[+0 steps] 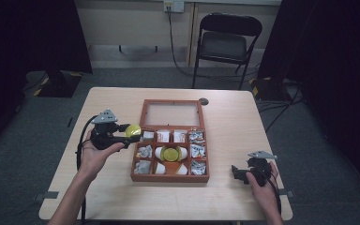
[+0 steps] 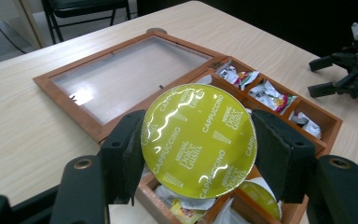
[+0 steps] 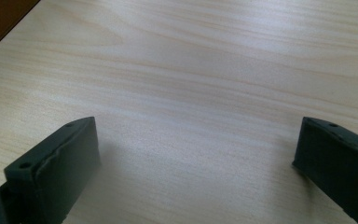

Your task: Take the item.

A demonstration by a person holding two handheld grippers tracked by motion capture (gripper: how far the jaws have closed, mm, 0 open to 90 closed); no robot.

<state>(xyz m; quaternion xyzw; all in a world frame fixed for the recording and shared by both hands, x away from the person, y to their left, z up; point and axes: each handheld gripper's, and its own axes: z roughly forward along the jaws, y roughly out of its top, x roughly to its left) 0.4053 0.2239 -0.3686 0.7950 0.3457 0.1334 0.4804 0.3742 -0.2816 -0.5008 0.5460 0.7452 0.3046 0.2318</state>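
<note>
A: Left gripper (image 2: pixel 198 154) clamped on a yellow coffee pod (image 2: pixel 198 141); foil face turned to the camera, a jaw pressing the rim on each side; held off the wood, just above the near-left corner of the wooden box (image 1: pixel 138 161).

B: Seen from above, same story; pod (image 1: pixel 132 130) pinched at the tip of the left gripper (image 1: pixel 130 132), beside the box's left edge, level with the back row of compartments; lid (image 1: pixel 171 114) lying open and flat behind.

A: Risks, then. Thin rim, round shape; could squirt out sideways if squeezed harder or tilted; would drop onto the sachets (image 2: pixel 270 95) below, or roll off across the table (image 1: pixel 234 131).

B: Also foil; soft stuff; easily dented or punctured by a knock against a divider on the way down.

A: And crowding; another yellow pod (image 1: pixel 170 153) already sitting in the middle compartment, white pods around it; hard to set down without nudging a neighbour.

B: Right gripper (image 1: pixel 238 173)?

A: Spread wide, nothing between the jaws; resting low over bare table (image 3: pixel 191 93) to the right of the box, well apart from the pod; no help if it slips.
</note>
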